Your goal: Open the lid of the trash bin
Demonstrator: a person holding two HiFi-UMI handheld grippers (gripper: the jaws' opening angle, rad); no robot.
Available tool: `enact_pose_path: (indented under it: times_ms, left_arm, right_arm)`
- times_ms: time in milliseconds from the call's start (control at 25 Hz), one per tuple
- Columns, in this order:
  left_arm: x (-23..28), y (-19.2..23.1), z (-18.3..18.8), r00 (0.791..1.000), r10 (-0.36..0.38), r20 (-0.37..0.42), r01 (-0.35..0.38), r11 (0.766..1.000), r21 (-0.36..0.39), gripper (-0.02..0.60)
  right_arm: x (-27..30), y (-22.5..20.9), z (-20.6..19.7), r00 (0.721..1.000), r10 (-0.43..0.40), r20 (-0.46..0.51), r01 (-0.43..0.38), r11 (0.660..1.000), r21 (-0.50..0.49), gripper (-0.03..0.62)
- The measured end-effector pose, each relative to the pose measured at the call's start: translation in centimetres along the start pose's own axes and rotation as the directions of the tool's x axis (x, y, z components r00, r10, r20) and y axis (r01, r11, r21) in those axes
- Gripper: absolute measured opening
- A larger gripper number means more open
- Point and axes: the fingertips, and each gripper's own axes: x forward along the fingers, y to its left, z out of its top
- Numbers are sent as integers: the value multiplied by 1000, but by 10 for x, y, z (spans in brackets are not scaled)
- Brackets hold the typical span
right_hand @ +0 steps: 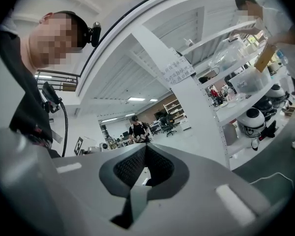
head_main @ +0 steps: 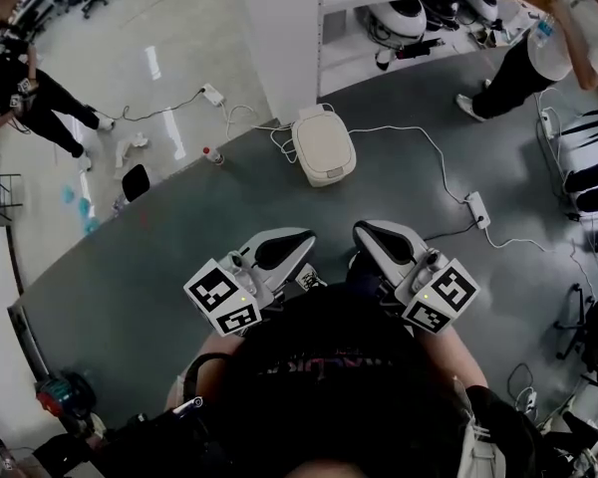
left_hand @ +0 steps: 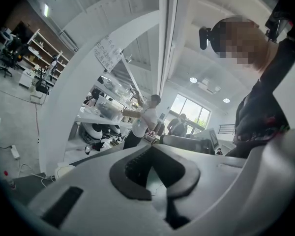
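The trash bin is a low cream box with its lid down. It stands on the grey floor a good way ahead of me, next to a white pillar. In the left gripper view the trash bin is a small pale shape at the lower left. My left gripper and right gripper are held side by side close to my body, pointing level toward the bin and well short of it. The jaw tips of my left gripper and right gripper meet, with nothing between them.
A white cable runs from the bin to a power strip on the right. A white pillar and shelving with white robots stand behind the bin. One person stands at the far right, another at the far left.
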Motion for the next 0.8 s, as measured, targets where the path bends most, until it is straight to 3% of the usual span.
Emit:
enact_pose_path:
  times_ms: [400, 800]
  left_arm:
    - [-5, 1, -1, 1000, 14, 8, -14, 1000, 14, 1]
    - [-18, -4, -10, 1000, 12, 1, -12, 1000, 19, 0]
  right_arm:
    - [-4, -8, 4, 999, -46, 11, 46, 999, -8, 8]
    - [4, 2, 1, 999, -43, 7, 43, 999, -12, 8]
